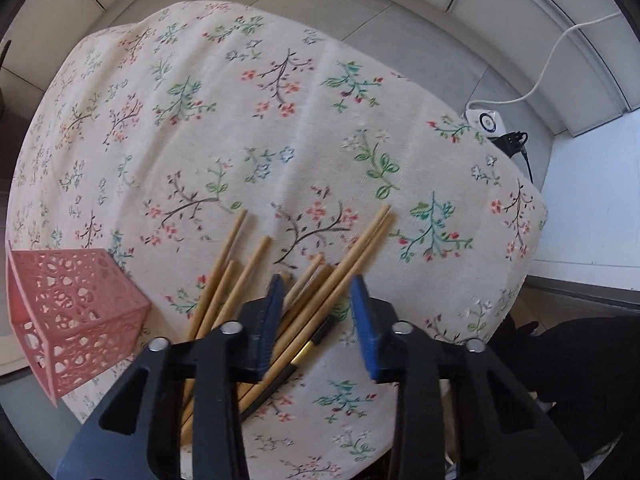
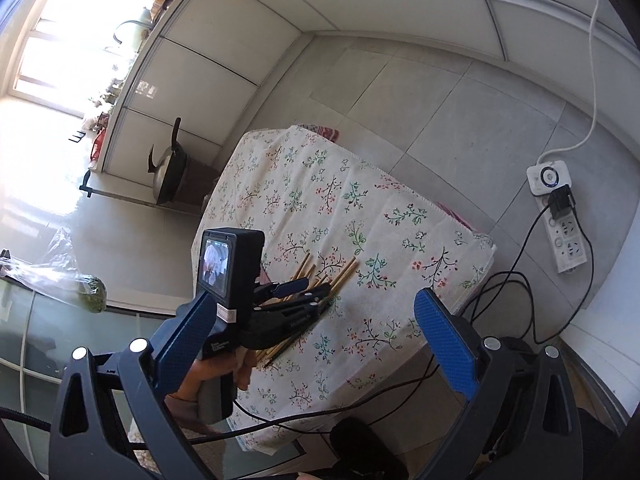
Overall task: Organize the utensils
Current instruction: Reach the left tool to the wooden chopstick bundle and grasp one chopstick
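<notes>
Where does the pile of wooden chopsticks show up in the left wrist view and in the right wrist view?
Left wrist view: the wooden chopsticks lie low and centre, fanned out on the floral cloth just ahead of the open left gripper.
Right wrist view: the chopsticks sit mid-frame, small, partly hidden behind the left gripper.
Shared landmark: the white power strip on the floor beyond the cloth's right edge.

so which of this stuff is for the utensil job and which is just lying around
For the job:
chopsticks
pink basket
dark pen
left tool

Lying about:
power strip
kettle
bagged greens
</notes>
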Action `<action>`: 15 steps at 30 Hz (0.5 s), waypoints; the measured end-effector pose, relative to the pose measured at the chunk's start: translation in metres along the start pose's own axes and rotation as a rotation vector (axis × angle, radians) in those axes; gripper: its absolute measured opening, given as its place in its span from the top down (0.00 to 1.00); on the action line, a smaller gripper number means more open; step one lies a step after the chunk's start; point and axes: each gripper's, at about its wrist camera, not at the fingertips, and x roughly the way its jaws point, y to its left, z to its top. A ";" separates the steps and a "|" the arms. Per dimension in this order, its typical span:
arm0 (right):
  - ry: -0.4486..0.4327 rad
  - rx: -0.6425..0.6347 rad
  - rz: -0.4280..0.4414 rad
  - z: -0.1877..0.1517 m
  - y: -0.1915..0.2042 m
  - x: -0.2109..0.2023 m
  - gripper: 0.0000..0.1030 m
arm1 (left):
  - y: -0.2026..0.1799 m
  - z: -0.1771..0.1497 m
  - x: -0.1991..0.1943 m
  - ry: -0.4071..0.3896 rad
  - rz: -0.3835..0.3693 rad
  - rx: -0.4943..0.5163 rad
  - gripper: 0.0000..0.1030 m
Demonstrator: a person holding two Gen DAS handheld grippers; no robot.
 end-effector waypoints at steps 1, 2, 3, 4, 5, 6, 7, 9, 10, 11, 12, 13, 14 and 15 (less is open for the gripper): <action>0.005 -0.001 -0.001 0.001 -0.001 0.001 0.06 | 0.002 -0.002 -0.001 0.009 0.000 0.009 0.76; 0.009 -0.002 -0.003 0.001 -0.001 0.002 0.06 | 0.003 -0.005 -0.003 0.011 -0.002 0.017 0.78; 0.015 -0.002 -0.003 0.001 -0.002 0.003 0.06 | 0.003 -0.006 -0.005 0.012 -0.010 0.028 0.79; 0.019 0.001 -0.003 0.000 -0.002 0.004 0.06 | 0.002 -0.008 -0.006 0.015 -0.017 0.041 0.79; 0.022 0.005 -0.004 0.000 -0.002 0.005 0.06 | 0.002 -0.013 -0.009 0.013 -0.017 0.044 0.79; 0.026 0.006 -0.007 0.000 -0.002 0.007 0.06 | 0.002 -0.015 -0.010 0.012 -0.016 0.039 0.79; 0.030 0.006 -0.011 -0.001 -0.002 0.008 0.06 | 0.006 -0.013 -0.011 0.005 -0.014 0.020 0.79; 0.043 0.006 -0.018 -0.003 -0.002 0.012 0.06 | 0.013 -0.013 -0.013 -0.008 -0.024 -0.004 0.79; 0.046 0.006 -0.022 -0.004 -0.003 0.014 0.06 | 0.015 -0.010 -0.010 -0.012 -0.026 -0.012 0.79; 0.046 0.005 -0.028 -0.004 -0.003 0.015 0.06 | 0.015 -0.010 -0.008 -0.009 -0.022 -0.014 0.79; 0.045 0.004 -0.034 -0.004 -0.004 0.015 0.06 | 0.016 -0.009 -0.004 -0.001 -0.012 -0.012 0.79; 0.044 0.005 -0.039 -0.004 -0.004 0.016 0.06 | 0.016 -0.009 0.000 0.002 -0.005 -0.008 0.79; 0.043 0.006 -0.040 -0.004 -0.006 0.016 0.06 | 0.015 -0.007 0.005 0.004 0.007 0.001 0.79; 0.041 0.006 -0.042 -0.003 -0.006 0.016 0.06 | 0.015 -0.006 0.008 0.007 0.010 0.007 0.80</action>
